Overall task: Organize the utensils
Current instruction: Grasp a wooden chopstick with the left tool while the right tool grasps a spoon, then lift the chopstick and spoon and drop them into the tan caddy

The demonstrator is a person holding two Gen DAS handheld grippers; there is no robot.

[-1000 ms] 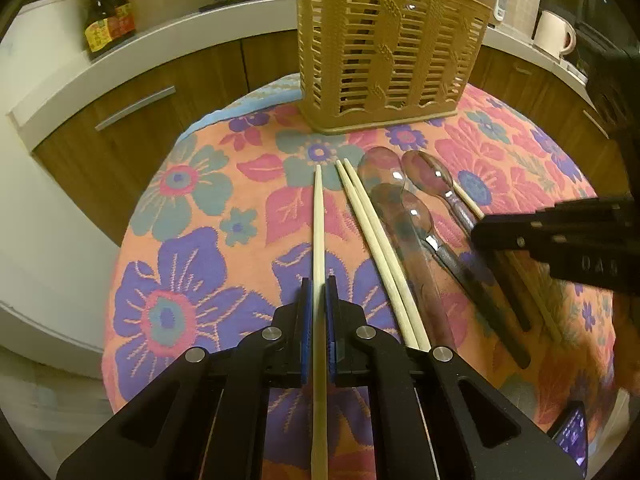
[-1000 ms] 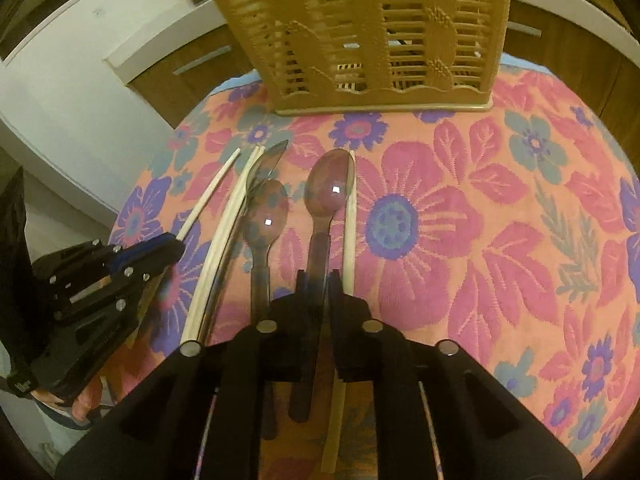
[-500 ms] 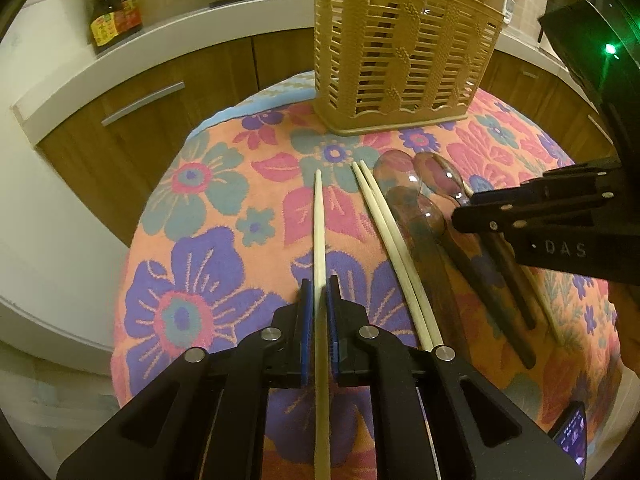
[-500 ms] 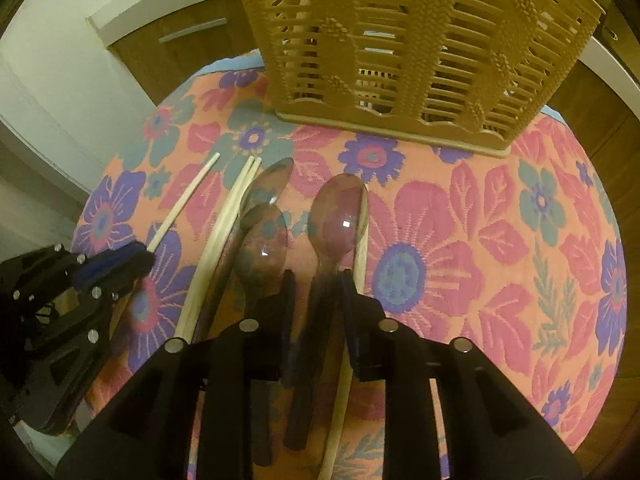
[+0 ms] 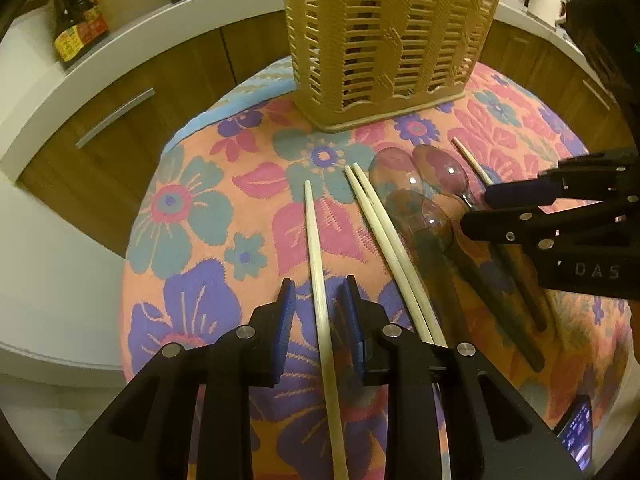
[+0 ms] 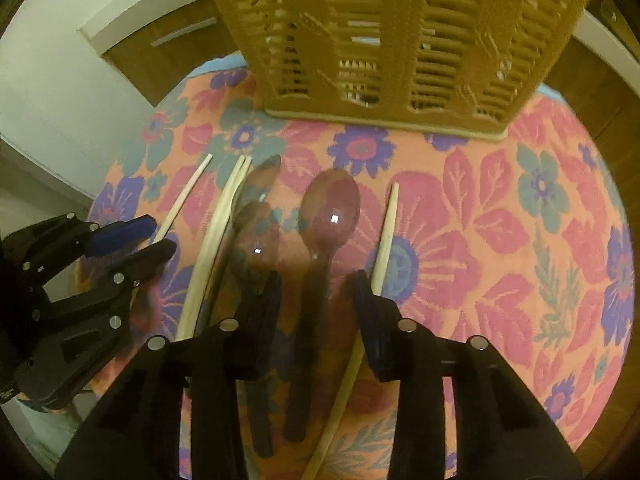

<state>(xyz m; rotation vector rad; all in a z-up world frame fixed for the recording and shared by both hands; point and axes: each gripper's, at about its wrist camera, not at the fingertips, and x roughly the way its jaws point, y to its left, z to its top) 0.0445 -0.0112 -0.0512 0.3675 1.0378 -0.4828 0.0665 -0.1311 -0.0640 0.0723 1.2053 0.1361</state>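
In the left wrist view the left gripper (image 5: pixel 317 296) sits low in the frame with its jaws spread, a single chopstick (image 5: pixel 318 264) lying between the blue pads without touching either. Just right of it a pair of chopsticks (image 5: pixel 390 248) lies side by side, then three translucent spoons (image 5: pixel 420 208). The slatted utensil basket (image 5: pixel 384 36) stands at top centre, near the far edge of the round floral tablecloth (image 5: pixel 192 208). Bare cloth stretches left of the single chopstick to the table's rim.

In the right wrist view the right gripper (image 6: pixel 316 280) is likewise open, straddling a spoon handle (image 6: pixel 310 320); another chopstick (image 6: pixel 386 240) lies against its right finger. Open cloth fills the right side.
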